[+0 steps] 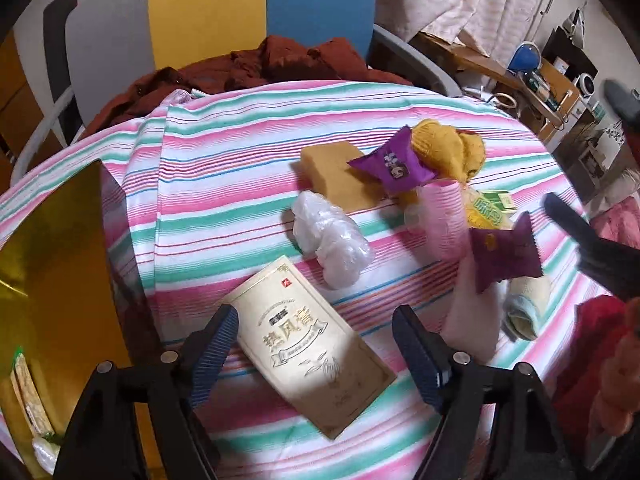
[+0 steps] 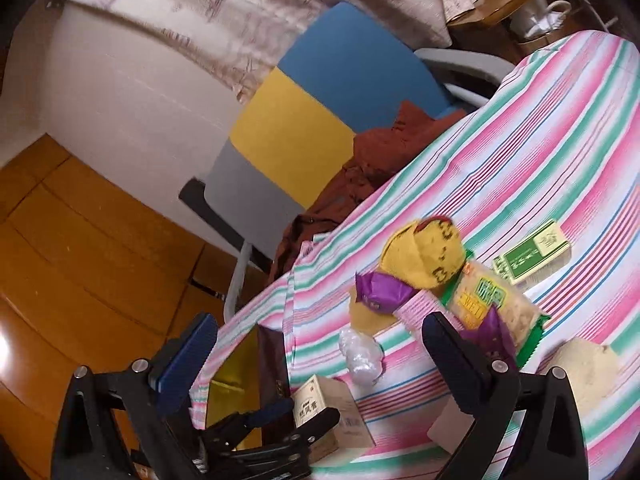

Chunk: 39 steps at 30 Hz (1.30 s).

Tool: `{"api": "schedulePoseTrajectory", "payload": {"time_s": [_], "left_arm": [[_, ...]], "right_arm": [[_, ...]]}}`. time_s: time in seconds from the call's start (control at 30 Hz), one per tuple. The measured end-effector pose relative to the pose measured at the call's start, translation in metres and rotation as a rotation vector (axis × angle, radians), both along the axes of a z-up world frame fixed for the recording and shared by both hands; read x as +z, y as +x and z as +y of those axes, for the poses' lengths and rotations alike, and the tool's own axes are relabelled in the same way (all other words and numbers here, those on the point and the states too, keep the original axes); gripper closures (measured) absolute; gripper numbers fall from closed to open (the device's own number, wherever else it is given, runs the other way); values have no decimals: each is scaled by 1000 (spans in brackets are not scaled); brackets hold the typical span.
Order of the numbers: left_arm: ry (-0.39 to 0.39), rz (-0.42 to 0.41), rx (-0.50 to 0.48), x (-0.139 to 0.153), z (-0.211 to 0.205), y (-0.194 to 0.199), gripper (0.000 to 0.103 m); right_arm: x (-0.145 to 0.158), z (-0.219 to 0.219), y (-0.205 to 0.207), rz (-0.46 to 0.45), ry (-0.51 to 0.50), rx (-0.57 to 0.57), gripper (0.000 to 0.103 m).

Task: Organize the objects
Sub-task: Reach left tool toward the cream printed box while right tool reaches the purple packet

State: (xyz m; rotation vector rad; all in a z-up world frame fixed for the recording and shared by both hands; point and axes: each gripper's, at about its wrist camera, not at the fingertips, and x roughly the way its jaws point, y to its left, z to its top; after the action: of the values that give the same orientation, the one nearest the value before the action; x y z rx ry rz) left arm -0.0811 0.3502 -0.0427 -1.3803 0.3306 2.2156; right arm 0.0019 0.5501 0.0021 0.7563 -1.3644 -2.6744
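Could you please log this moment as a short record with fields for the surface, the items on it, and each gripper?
surface: striped cloth
nearest item: cream box, lying flat, between the open fingers of the left gripper
loose items: clear plastic wad, tan sponge block, yellow knit hat, two purple snack packets, green box
container: gold-lined box at the cloth's left edge
left gripper: open, holding nothing
right gripper: open, above the cloth
behind: chair with rust-red garment
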Motion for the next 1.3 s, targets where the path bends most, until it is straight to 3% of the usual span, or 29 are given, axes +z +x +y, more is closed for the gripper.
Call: {"api": "schedulePoseTrajectory", "payload": {"time_s": [0.27, 0.3, 0.33, 0.4, 0.67, 0.83, 0.9, 1.03, 1.1, 1.2, 1.3], "left_arm": [[-54, 134, -48, -6, 3, 11, 24], [-55, 137, -45, -5, 2, 11, 29], [-19, 128, -37, 0, -3, 13, 35], [54, 122, -26, 7, -13, 14, 36], [89, 45, 20, 0, -24, 11, 21], [62, 32, 35, -10, -19, 4, 21], [85, 19, 33, -13, -17, 0, 21], [110, 18, 11, -16, -11, -2, 25], [110, 46, -18, -16, -10, 2, 31], [132, 25, -44, -13, -14, 3, 39], [127, 0, -27, -10, -20, 1, 36]], "right_arm": [[-3, 20, 13, 12, -48, -109, 0], [-4, 23, 14, 12, -58, -119, 0], [-6, 25, 14, 7, -68, -123, 0], [-8, 27, 14, -10, -70, -125, 0], [0, 15, 4, -38, 35, -92, 0], [1, 14, 4, -38, 54, -84, 0], [1, 13, 4, -40, 62, -79, 0], [1, 12, 3, -56, 86, -84, 0], [1, 15, 5, -55, 84, -108, 0], [-5, 22, 7, -63, 42, -124, 0], [-4, 19, 4, -78, 60, -116, 0]]}}
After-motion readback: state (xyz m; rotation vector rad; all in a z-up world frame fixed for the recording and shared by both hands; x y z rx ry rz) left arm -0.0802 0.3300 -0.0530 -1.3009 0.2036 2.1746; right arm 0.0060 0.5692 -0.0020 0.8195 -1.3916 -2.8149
